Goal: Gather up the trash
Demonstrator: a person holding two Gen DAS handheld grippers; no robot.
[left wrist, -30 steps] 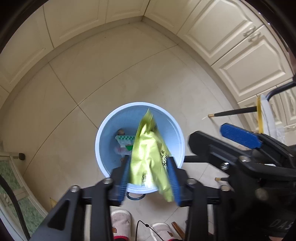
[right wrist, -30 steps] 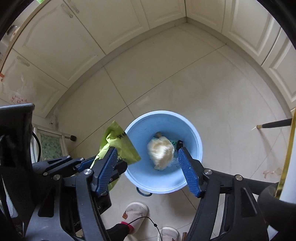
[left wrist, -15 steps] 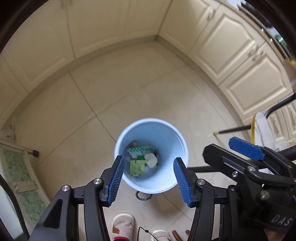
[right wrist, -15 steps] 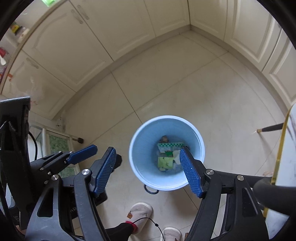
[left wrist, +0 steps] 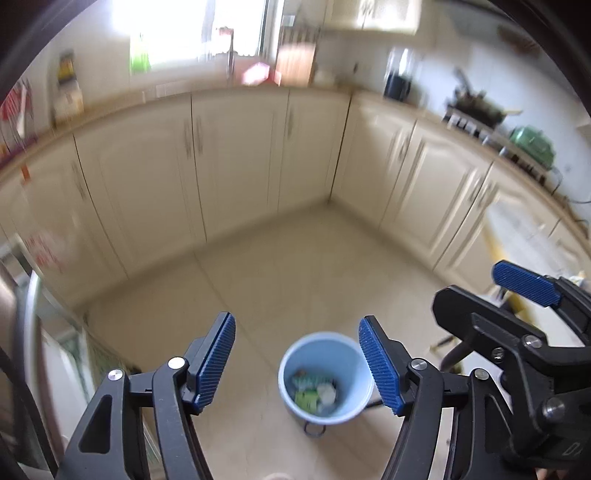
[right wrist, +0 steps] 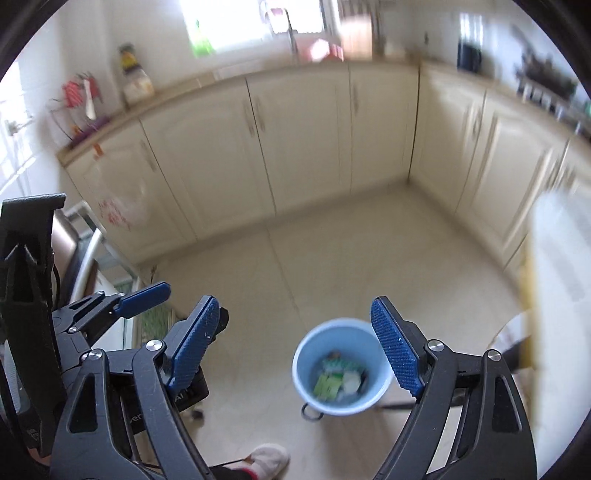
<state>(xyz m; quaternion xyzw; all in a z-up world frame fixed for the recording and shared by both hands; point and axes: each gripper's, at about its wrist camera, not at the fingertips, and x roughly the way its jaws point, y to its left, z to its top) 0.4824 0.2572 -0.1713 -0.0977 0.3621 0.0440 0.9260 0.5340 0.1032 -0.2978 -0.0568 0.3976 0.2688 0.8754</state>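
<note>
- Light: daylight, bright; source is the window at the top of both views, blown out to white with no detail.
- Glare: pale wash over the upper wall and the countertop items near the window.
- Shadows: soft and faint on the floor; none hard-edged.
- Blur: strong motion smear across cabinets, countertop clutter and the blue bin; bin contents are unreadable.
- Sharpness: only the left gripper and right gripper are crisp.
- Distortion: fisheye; cabinet lines bow, black vignette rings the corners.
</note>
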